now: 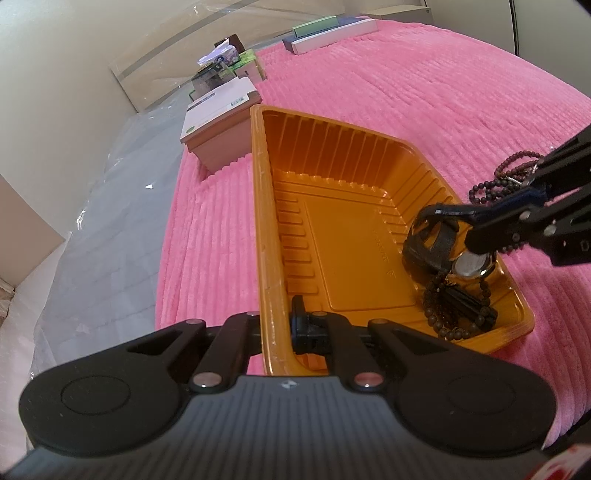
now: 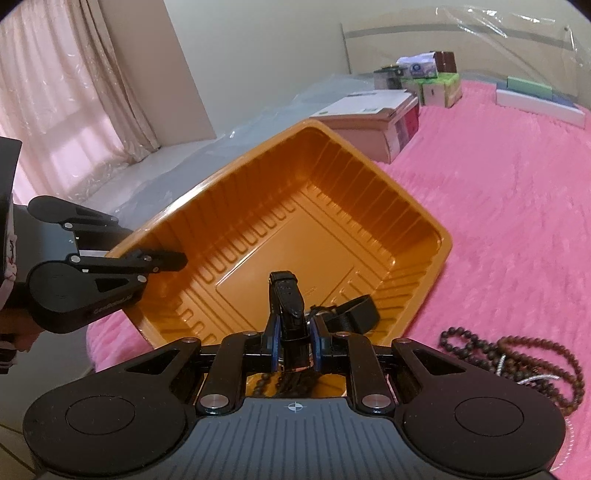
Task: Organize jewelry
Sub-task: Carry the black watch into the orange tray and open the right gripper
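Note:
An orange plastic tray (image 1: pixel 343 236) lies on the pink bedspread; it also shows in the right wrist view (image 2: pixel 314 206). My left gripper (image 1: pixel 280 332) is shut on the tray's near-left rim. My right gripper (image 2: pixel 293 343) is shut on a black-strapped wristwatch (image 1: pixel 439 247), holding it just inside the tray's right side; its strap (image 2: pixel 286 306) stands up between my jaws. A dark bead bracelet with a black tassel (image 1: pixel 458 310) lies in the tray's near-right corner. More dark bead strands (image 1: pixel 506 177) lie on the bedspread outside the tray, also seen in the right wrist view (image 2: pixel 517 362).
A pink-and-white box (image 1: pixel 221 122) sits beyond the tray at the bed's edge, with small cartons (image 1: pixel 225 62) behind it. Flat boxes (image 1: pixel 332 33) lie at the far side of the bedspread. Clear plastic sheeting (image 1: pixel 110 206) covers the area left of the bed.

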Action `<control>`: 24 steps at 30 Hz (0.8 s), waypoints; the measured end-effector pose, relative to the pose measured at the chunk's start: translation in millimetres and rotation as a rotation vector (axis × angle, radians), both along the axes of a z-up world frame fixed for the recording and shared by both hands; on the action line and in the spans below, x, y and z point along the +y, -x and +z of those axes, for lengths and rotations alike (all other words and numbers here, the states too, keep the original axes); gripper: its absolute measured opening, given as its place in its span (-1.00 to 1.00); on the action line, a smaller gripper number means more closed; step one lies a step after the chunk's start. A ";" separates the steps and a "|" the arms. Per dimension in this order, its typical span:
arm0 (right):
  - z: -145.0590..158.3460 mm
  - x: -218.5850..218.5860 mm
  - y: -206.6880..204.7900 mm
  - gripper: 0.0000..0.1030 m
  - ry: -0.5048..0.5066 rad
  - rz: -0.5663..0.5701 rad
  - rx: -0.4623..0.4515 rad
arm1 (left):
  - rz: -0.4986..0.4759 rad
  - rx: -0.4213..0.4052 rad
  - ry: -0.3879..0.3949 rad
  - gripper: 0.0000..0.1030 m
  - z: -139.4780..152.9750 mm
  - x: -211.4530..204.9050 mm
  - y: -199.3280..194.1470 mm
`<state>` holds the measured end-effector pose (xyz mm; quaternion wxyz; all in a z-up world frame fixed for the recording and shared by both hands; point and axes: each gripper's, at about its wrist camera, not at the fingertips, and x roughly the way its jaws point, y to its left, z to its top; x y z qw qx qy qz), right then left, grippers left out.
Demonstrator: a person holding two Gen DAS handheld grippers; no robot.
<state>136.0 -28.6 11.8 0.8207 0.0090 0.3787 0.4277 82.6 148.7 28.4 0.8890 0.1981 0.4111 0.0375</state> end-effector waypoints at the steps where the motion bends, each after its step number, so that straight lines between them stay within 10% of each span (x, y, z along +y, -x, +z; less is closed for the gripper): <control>1: -0.5 0.9 0.3 -0.67 -0.007 0.000 0.007 | 0.001 0.000 0.000 -0.93 0.0 -0.3 0.0; 7: -2.5 5.2 1.0 -0.58 -0.063 0.023 0.022 | 0.000 0.001 0.000 -0.92 0.4 -0.3 0.2; 10: 0.1 -5.8 -0.2 0.14 -0.079 -0.034 -0.001 | 0.001 0.002 0.002 -0.93 0.1 0.6 0.0; 24: -31.4 -128.8 0.2 0.17 0.014 -0.355 0.007 | -0.001 0.005 -0.003 -0.93 0.3 -0.8 -0.7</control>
